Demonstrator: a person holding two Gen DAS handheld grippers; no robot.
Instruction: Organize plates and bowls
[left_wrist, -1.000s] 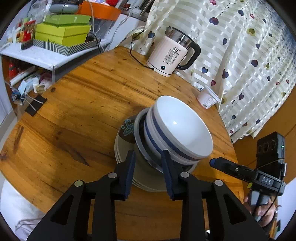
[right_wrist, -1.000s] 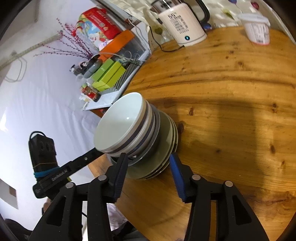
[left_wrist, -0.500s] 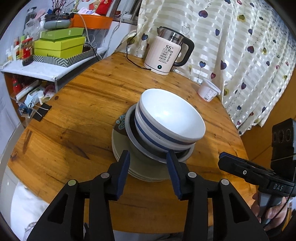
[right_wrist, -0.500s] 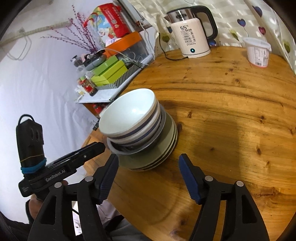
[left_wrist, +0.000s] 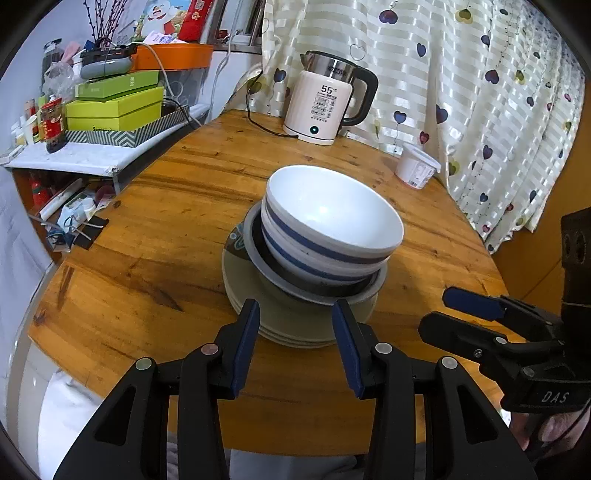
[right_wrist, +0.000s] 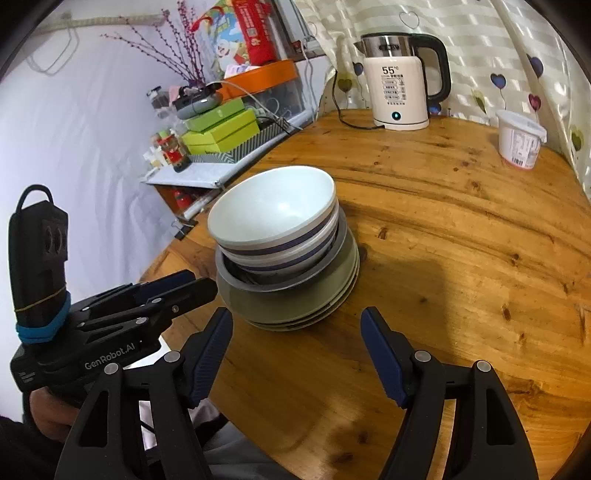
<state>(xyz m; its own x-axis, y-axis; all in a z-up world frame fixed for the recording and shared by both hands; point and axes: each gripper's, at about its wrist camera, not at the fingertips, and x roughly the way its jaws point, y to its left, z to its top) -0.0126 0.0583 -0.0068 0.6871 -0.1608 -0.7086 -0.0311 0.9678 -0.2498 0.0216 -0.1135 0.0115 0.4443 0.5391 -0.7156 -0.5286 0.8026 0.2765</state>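
Note:
Two nested white bowls with blue bands (left_wrist: 332, 218) (right_wrist: 273, 210) sit in a grey dish (left_wrist: 255, 254) on a stack of olive plates (left_wrist: 284, 325) (right_wrist: 295, 306) on the round wooden table (left_wrist: 166, 240). My left gripper (left_wrist: 295, 306) is open, just short of the plates' near rim, with nothing gripped. It appears at the stack's left in the right wrist view (right_wrist: 199, 282). My right gripper (right_wrist: 295, 315) is wide and still opening, apart from the plates. It appears at the right edge of the left wrist view (left_wrist: 448, 312).
A white electric kettle (left_wrist: 325, 107) (right_wrist: 399, 92) with its cord stands at the table's far edge, by the heart-print curtain. A white tub (left_wrist: 417, 170) (right_wrist: 519, 142) stands to its right. A shelf with green boxes (left_wrist: 114, 107) adjoins the table's left side.
Both grippers have drawn back from the stack's rim and their jaws have spread wider. Each wrist has rolled, so the stack looks level. The stack itself has stayed in place.

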